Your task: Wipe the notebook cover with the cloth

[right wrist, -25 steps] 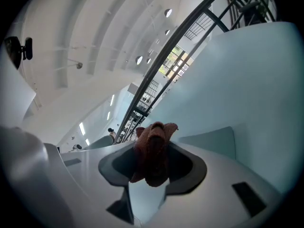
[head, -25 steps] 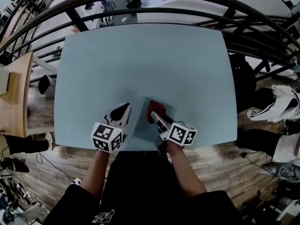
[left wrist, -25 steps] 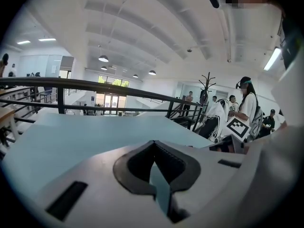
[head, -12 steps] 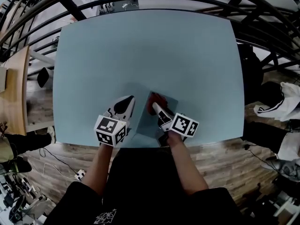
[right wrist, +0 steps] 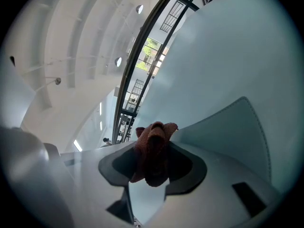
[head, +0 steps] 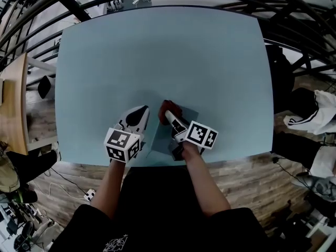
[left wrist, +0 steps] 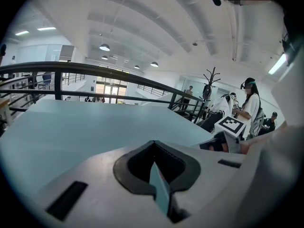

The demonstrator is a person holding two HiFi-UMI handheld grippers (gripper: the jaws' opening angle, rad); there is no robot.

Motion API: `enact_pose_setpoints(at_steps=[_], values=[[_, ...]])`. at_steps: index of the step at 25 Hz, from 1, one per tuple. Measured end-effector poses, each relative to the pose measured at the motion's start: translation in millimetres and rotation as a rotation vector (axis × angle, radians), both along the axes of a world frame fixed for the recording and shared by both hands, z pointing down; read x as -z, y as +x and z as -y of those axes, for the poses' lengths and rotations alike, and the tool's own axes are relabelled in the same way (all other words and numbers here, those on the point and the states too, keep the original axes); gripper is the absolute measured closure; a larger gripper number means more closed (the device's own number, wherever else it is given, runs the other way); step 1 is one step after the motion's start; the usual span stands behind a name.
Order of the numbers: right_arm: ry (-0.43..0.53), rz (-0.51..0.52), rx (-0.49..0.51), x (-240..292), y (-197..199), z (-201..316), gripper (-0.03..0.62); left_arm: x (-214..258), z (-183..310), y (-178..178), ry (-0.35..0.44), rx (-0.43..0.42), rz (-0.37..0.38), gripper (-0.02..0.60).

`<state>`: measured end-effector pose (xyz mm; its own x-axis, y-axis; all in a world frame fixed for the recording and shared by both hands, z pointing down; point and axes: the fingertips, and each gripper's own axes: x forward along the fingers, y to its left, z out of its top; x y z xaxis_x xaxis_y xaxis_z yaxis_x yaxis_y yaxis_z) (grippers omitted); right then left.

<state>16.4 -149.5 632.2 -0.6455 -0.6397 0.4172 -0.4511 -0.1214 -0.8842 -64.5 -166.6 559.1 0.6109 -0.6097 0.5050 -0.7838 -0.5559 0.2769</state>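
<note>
Wiping appeared under way: the right gripper (head: 169, 115), clamped on the cloth (right wrist: 152, 153), pressed it onto the notebook (head: 164, 140) at the worktop's (head: 157, 56) near edge, the left gripper (head: 139, 114) pinched what looked like the notebook's left edge, and much of the cover seemingly was left to wipe.

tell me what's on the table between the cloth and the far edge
Nothing: in the head view the table is bare from the cloth, held in the right tongs, to its far edge.

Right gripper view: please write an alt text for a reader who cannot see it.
The right gripper is shut on a crumpled dark red cloth. Just beyond it lies a pale blue notebook cover on a table of the same colour, with a dark railing behind.
</note>
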Motion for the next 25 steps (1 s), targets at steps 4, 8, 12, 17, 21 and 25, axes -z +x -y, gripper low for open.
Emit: enact_pose_setpoints(at_steps=[4, 8, 12, 17, 21, 25], values=[[-0.033, -0.02, -0.006, -8, -1, -1, 0.444, -4, 0, 0, -0.008, -0.004, 0.0, 0.575], [-0.072, -0.03, -0.031, -15, 2, -1, 0.444, -4, 1, -1, -0.011, -0.011, 0.0, 0.575], [-0.081, -0.036, -0.038, -18, 13, -4, 0.444, -4, 0, 6, -0.009, -0.016, 0.002, 0.575], [-0.09, -0.045, -0.056, -22, 21, -8, 0.444, -10, -1, 8, -0.019, -0.023, -0.001, 0.575], [-0.094, -0.054, -0.072, -22, 31, -12, 0.444, -10, -5, 13, -0.032, -0.04, -0.011, 0.575], [-0.096, -0.064, -0.089, -23, 44, -18, 0.444, -11, -7, 22, -0.03, -0.059, -0.006, 0.575]])
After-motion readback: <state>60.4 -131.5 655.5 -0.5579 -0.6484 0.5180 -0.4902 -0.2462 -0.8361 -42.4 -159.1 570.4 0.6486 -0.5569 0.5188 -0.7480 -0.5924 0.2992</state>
